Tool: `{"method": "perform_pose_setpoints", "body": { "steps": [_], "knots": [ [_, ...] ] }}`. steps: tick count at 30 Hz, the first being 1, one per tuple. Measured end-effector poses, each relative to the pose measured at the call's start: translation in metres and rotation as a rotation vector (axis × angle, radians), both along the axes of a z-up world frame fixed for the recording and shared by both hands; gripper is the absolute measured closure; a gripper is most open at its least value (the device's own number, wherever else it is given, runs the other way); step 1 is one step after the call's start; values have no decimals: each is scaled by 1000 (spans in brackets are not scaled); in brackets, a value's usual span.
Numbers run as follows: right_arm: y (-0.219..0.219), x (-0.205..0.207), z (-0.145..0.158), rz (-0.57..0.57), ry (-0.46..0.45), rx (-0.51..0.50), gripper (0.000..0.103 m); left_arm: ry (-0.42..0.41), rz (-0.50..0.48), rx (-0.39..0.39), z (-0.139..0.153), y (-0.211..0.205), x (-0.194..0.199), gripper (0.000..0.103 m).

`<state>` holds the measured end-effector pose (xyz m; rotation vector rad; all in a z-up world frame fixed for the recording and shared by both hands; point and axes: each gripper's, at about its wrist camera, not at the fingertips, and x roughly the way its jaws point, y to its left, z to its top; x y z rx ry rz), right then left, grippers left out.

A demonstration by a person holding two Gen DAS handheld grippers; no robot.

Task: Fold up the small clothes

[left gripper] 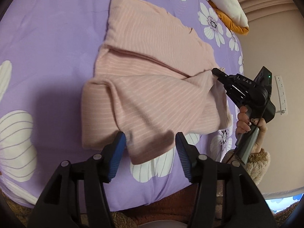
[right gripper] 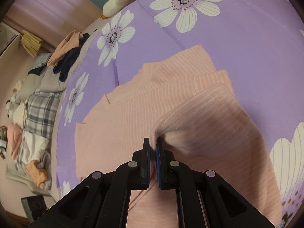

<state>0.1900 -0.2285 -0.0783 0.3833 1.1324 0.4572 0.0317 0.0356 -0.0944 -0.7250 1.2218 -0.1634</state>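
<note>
Item: pink striped garment (left gripper: 152,79), partly folded, laid on a bed covered by a purple bedspread (left gripper: 57,38) printed with white flowers. Several layers are seen stacked, with one flap drawn across the lower part and a corner hanging loose toward the near edge.

Left gripper (left gripper: 151,144): held above the near edge of the garment, jaws spread apart. The blue pads (left gripper: 118,152) are seen clear of the cloth on either side; nothing is pressed between them. The loose corner of the garment lies between and just beyond the fingertips.

Right gripper (right gripper: 153,145): jaws pressed together on a fold of the garment's edge, the cloth bunched and lifted at the tips. In the left wrist view the same gripper (left gripper: 218,73) is seen at the garment's right side, pinching a raised ridge of fabric, with the hand (left gripper: 247,121) wrapped around its handle and a fuzzy sleeve cuff (left gripper: 260,165) below.

Surroundings: a white and an orange cloth (left gripper: 228,3) at the far edge of the bed; a heap of mixed clothes (right gripper: 38,104) beside the bed.
</note>
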Motion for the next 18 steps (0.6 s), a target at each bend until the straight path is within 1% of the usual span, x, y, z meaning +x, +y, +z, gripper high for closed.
{"method": "perform_pose_setpoints", "body": {
  "steps": [1,3,6,10,14,18],
  "knots": [
    [0,-1,1,0,-2,1,95,-2,-3,-7,-2,0,2,75],
    [0,-1,2,-1,-4,4,95,1,-10,-27,-6,-1,6,95],
    [0,-3,4,-7,-5,13,95,-19,19,-48,-4,3,7,96],
    [-2,-5,11,-1,-17,23,95,-114,59,-80,20,14,13,97],
    [-3,0,17,-6,-17,49,95,-172,98,-72,35,27,34,97],
    [-4,8,13,-27,3,50,95,-181,145,-63,32,43,57,97]
  ]
}}
